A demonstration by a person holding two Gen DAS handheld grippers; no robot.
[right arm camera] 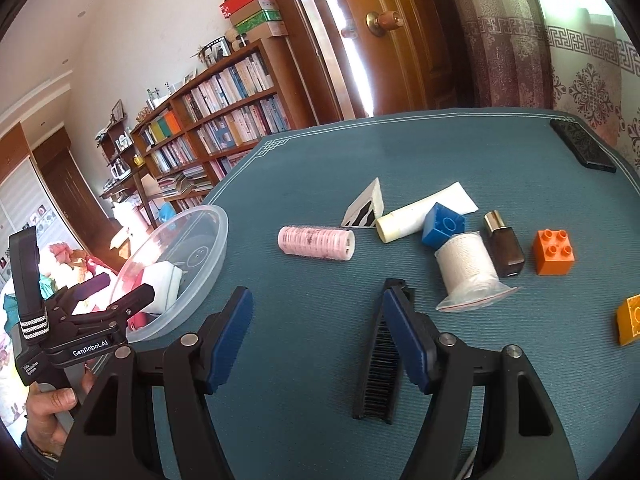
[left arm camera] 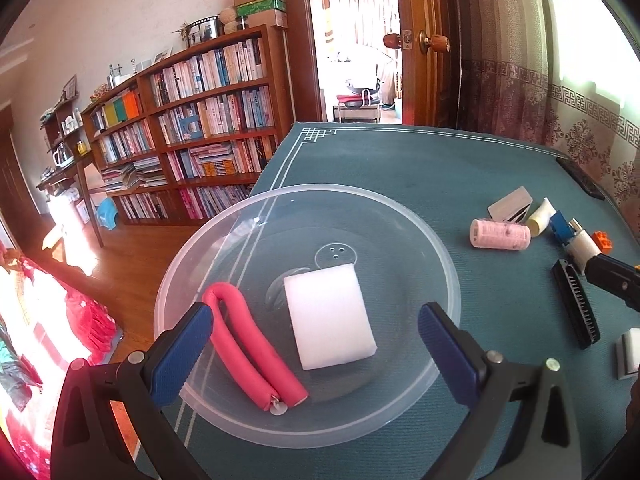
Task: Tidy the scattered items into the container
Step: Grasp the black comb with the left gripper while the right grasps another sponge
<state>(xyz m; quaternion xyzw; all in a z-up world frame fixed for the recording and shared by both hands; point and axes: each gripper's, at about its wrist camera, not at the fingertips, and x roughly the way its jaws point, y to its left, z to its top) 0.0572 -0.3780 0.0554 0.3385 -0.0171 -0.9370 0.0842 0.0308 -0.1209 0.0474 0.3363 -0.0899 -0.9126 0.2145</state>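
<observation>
The left gripper (left arm camera: 316, 340) is hovering with fingers spread wide over the clear plastic bowl (left arm camera: 440, 248) at frame centre, which is holding a pink foam curler (left arm camera: 248, 344) and a white sponge block (left arm camera: 328, 316). The right gripper (right arm camera: 316, 340) is standing open and empty, its right finger overlapping a black comb (right arm camera: 378, 376). Farther up, a pink hair roller (right arm camera: 316, 243), blue block (right arm camera: 443, 226) and orange brick (right arm camera: 554, 252) are lying loose on the teal mat (right arm camera: 400, 152).
</observation>
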